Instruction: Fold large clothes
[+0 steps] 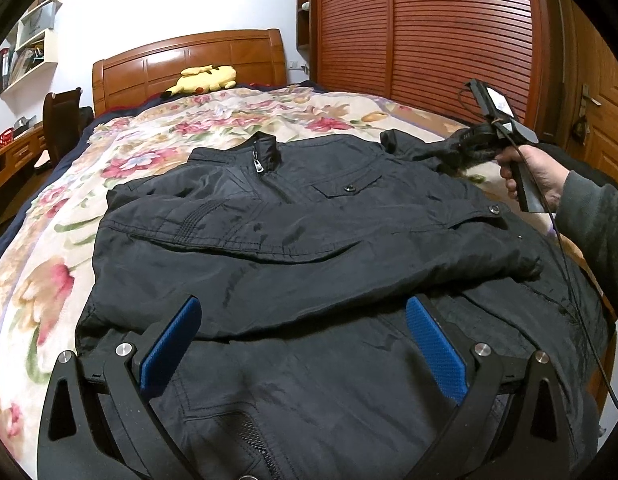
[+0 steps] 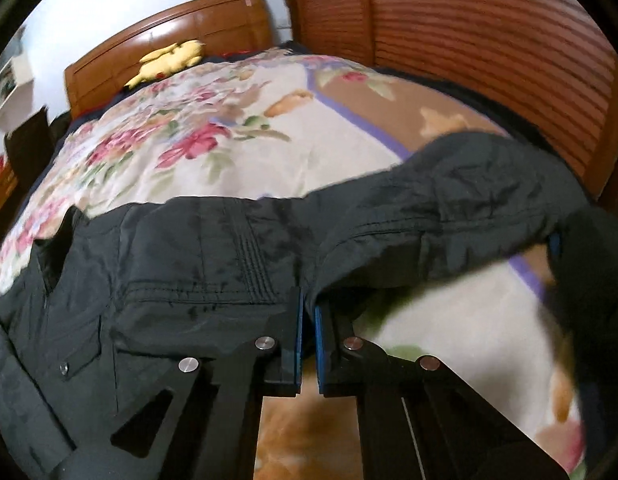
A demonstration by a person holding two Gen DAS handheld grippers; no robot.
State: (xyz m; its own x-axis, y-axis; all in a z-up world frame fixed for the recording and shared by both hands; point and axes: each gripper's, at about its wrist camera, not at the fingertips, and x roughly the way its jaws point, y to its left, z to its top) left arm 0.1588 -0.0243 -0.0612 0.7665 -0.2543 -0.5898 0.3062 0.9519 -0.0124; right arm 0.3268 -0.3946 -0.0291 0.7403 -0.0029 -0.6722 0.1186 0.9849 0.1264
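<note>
Right gripper (image 2: pixel 307 312) is seen with its blue pads drawn together on a fold of the black jacket (image 1: pixel 309 216), pinched at the shoulder seam where the right-hand sleeve (image 2: pixel 469 184) begins. From the left wrist view the same gripper (image 1: pixel 449 154) is held by a hand (image 1: pixel 537 178) at the far right edge of the garment. The left gripper (image 1: pixel 305 344) is held with its pads (image 1: pixel 171 348) wide apart, low over the hem end of the jacket; nothing is caught between them, and whether they rest on the cloth cannot be told.

The jacket is laid front up on a flowered blanket (image 1: pixel 41 280) covering the bed, collar (image 1: pixel 265 146) toward the wooden headboard (image 1: pixel 189 60), zip closed at the neck. One sleeve is already laid across the chest; the other trails off toward the wardrobe doors (image 1: pixel 449 40). A yellow plush toy (image 1: pixel 203 78) lies by the headboard, well apart from the work.

The fabric is judged to be smooth, shiny shell cloth with light padding: soft and limp, fairly slippery, bulky rather than heavy, and not fragile. Folds can be expected to spring back and slide. A thin single layer is likely to slip from the pads, so hold is best taken at stitched seams, the cuff, the shoulder or the hem, where layers are thicker. Snaps and zip should be avoided under the pads.
</note>
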